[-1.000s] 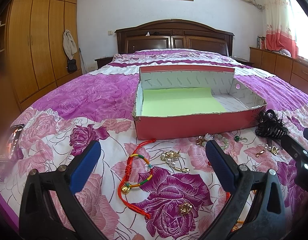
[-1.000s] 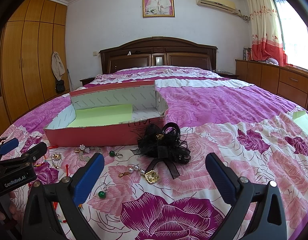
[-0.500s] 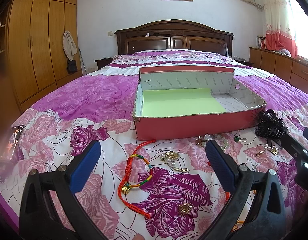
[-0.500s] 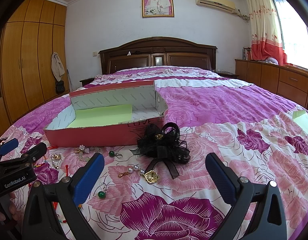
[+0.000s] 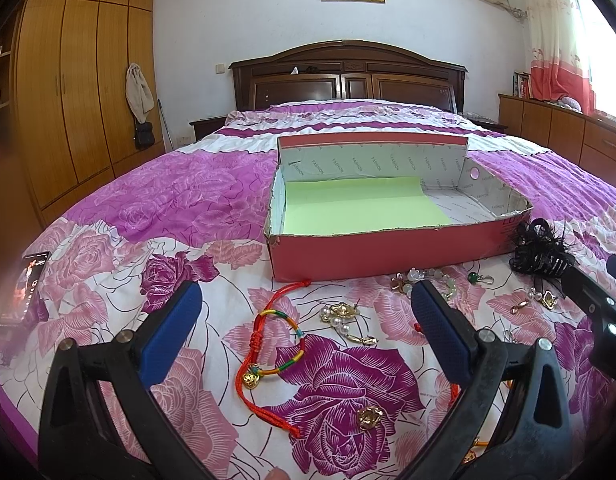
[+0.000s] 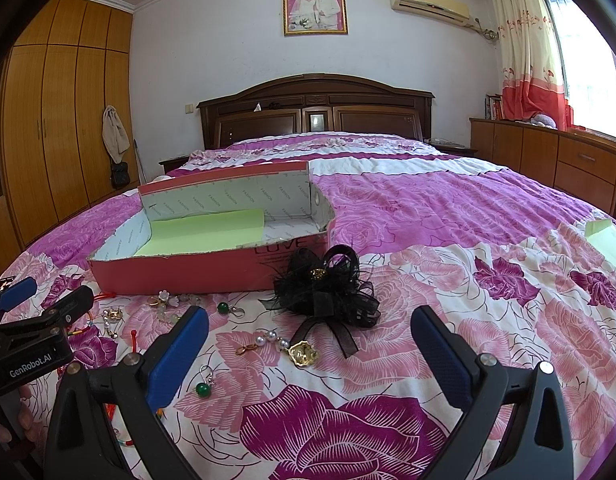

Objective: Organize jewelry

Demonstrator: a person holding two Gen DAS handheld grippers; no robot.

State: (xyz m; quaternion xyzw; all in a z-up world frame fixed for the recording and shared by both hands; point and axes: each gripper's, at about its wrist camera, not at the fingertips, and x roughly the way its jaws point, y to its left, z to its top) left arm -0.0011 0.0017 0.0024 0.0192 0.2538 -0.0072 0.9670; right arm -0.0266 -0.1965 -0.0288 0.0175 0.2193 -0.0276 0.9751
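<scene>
A red cardboard box [image 5: 387, 252] [image 6: 212, 268] with a green sheet inside lies open on the bed. In front of it jewelry is scattered. A red and multicolour cord bracelet [image 5: 274, 354] and pearl-and-gold earrings [image 5: 343, 320] lie between the fingers of my left gripper [image 5: 304, 324], which is open and holds nothing. A black bow hair clip [image 6: 327, 288] [image 5: 541, 250], a pearl-and-gold earring [image 6: 288, 346] and a green bead earring [image 6: 203, 386] lie ahead of my right gripper [image 6: 308, 336], also open and holding nothing.
The flowered purple bedspread [image 6: 447, 208] stretches to a dark wooden headboard [image 6: 315, 116]. A phone [image 5: 26, 288] lies near the bed's left edge. Wardrobes [image 5: 76, 92] stand on the left, low cabinets [image 6: 547, 156] on the right. A green sheet [image 6: 607, 240] lies at the far right.
</scene>
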